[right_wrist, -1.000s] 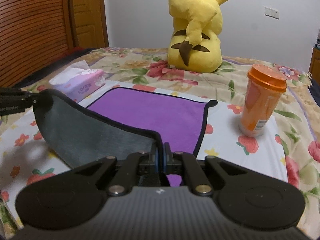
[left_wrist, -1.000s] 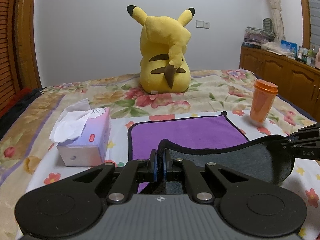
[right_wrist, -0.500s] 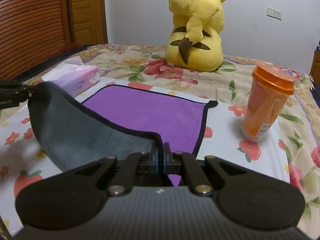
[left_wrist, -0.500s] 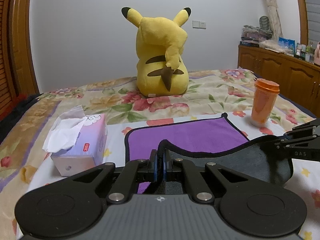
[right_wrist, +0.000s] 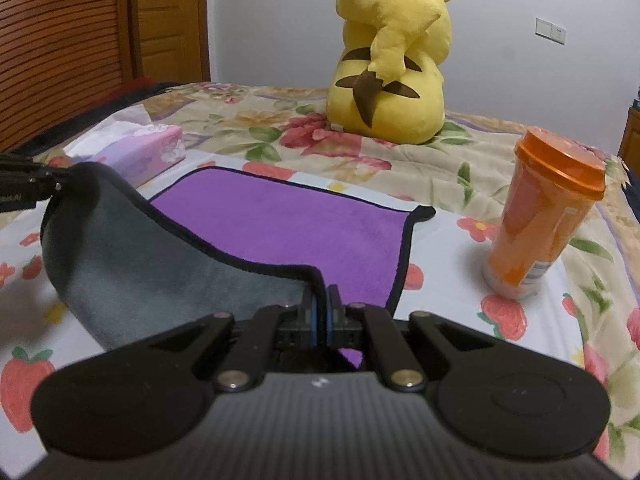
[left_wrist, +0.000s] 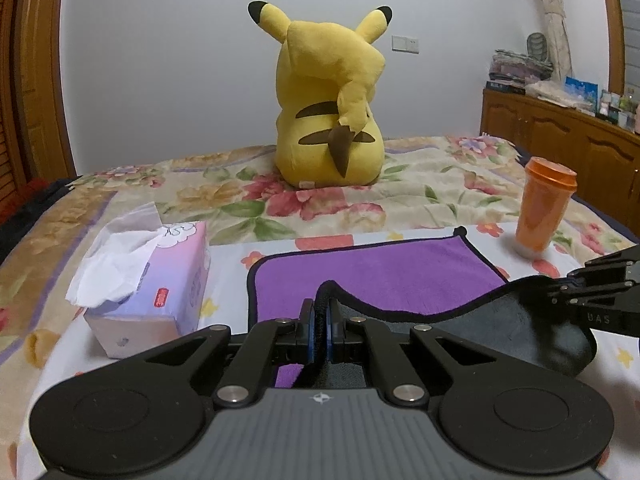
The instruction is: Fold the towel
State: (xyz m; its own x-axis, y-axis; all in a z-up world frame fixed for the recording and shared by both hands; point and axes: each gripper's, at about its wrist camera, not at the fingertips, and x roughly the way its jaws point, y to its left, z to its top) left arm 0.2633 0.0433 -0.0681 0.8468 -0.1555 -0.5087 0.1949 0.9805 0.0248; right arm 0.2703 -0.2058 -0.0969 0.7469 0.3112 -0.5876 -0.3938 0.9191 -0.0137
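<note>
Floral bedding covers the bed where the towel lies, purple face up, its far half flat on the sheet and its near edge lifted so the grey underside shows.

You have both near corners. Your left tongs are clamped on the towel's near left corner, the black hem pinched between the blue pads; your right tongs are clamped on the near right corner the same way. Between them the raised edge sags in a shallow curve.

By my reading, the step in hand is carrying that near edge over to the far one. To do it well, spread your hands slightly first so the sag comes out of the hem, otherwise the fold will likely land with a wrinkle in the middle. Keep both corners level and move them together, low over the purple face, so the far half is not dragged along. Aim each corner at its partner on the far hem and let go only when the edges meet.

Mind what sits around the towel. Left of it, just beside its left hem, is the tissue box; right of its far corner stands the orange cup, upright and probably easy to tip if your right hand swings wide. Beyond the towel, well apart, sits the plush.
</note>
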